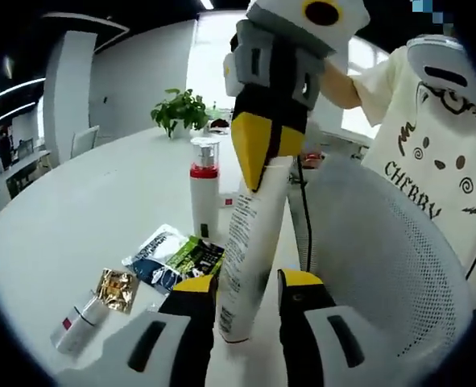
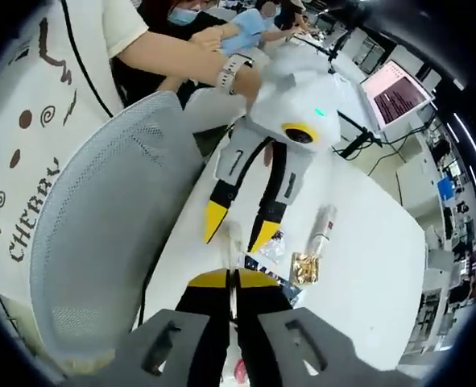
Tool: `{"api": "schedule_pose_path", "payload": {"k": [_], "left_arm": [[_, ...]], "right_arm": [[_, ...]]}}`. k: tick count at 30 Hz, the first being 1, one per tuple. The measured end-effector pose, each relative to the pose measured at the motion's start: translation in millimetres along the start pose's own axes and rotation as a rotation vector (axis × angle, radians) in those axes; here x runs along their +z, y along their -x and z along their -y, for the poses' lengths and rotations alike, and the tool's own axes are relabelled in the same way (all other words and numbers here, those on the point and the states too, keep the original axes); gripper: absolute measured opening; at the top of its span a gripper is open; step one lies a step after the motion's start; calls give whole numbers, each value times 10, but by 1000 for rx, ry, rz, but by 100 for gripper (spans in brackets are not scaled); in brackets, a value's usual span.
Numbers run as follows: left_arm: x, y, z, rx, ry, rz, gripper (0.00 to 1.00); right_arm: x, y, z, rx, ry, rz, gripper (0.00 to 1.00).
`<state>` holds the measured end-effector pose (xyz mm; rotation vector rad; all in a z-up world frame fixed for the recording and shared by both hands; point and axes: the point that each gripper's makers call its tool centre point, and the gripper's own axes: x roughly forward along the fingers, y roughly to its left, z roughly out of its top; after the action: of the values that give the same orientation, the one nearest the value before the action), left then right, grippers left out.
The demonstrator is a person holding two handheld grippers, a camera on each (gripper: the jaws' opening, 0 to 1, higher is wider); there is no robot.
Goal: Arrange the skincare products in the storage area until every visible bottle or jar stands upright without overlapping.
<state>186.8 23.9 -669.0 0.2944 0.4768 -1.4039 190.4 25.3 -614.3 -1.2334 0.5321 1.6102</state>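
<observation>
A tall white tube (image 1: 246, 242) with small print stands on end on the white table (image 1: 101, 210). My right gripper (image 1: 260, 165) comes down from above and is shut on the tube's flat top end. My left gripper (image 1: 247, 284) is open, one yellow-tipped jaw on each side of the tube's lower part. In the right gripper view my right gripper (image 2: 232, 280) pinches the thin tube edge (image 2: 234, 256), and the left gripper (image 2: 232, 242) hangs open beyond it. A white bottle (image 1: 204, 189) with a red band and silver cap stands upright behind.
Flat sachets (image 1: 175, 258), a gold packet (image 1: 115, 289) and a small white bottle (image 1: 80, 322) lie on the table at the left. A white mesh chair (image 1: 382, 258) stands close on the right, a person in a cream shirt (image 1: 439, 153) behind it. A potted plant (image 1: 181, 109) sits farther back.
</observation>
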Motion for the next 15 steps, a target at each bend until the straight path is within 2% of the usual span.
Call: {"api": "schedule_pose_path", "payload": {"k": [1,3,4,6,8,13,15], "left_arm": [[-11,-4,-26,17,-9,-7,30],[-27,-5,-126,103,-47,-33,28],[-45,-6,-138,119,-60,-50,27],[-24,-14,-109,112,-50,-38,28],[-27,4,-158,130,-54,-34,28],[-106,-5,-146,168,-104,-101,27],[-109,2,-167,182,-108,-98,27]], "right_arm": [[3,-2,15,-1,-6,-3,1],[12,-2,34,3,-22,-7,1],[17,0,48,5,-49,-8,1],[26,-1,101,-5,-90,-4,1],[34,1,120,-8,-116,-1,1],[53,-1,197,-14,-174,-2,1],[74,-5,207,-15,-190,4,1]]}}
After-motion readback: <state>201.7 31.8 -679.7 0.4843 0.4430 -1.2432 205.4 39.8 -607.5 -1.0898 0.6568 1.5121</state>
